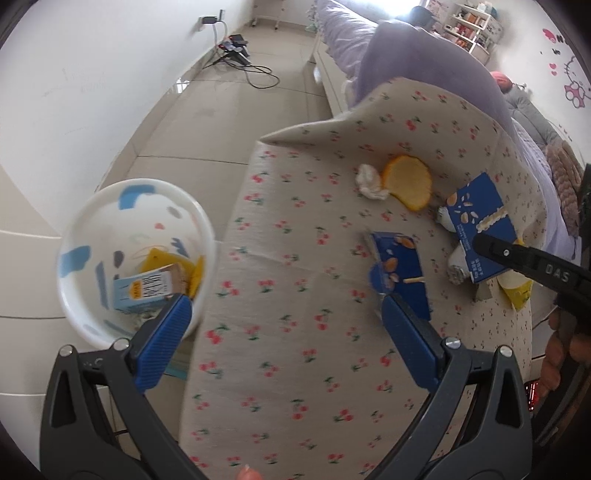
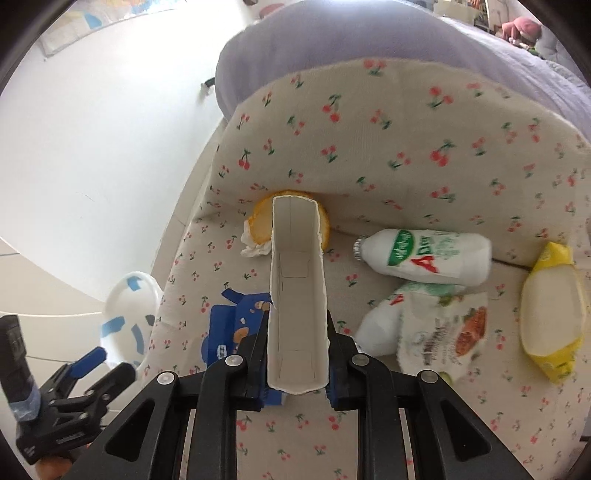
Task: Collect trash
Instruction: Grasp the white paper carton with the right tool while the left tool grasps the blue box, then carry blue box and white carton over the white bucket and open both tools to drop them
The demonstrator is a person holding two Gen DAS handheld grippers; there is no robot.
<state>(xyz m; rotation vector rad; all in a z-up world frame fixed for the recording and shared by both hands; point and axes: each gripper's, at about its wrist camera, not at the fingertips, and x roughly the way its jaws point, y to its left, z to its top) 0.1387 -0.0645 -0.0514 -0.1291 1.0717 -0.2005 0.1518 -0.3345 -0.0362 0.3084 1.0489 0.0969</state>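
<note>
Right gripper [image 2: 297,343] clamped on the blue carton [image 2: 297,288], above the cherry-print cloth [image 2: 406,147] — left gripper [image 1: 284,325] spread wide, empty, beside the white bin [image 1: 85,236] off the cloth's edge.

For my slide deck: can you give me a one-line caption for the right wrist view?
Right gripper grips an open carton above a cherry-print cloth littered with trash.

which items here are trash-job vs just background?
Job: box in right gripper, blue carton, peel, tissue, bottles, yellow wrapper, bin, open left gripper.
Background: cherry cloth, cables, shelf.
</note>
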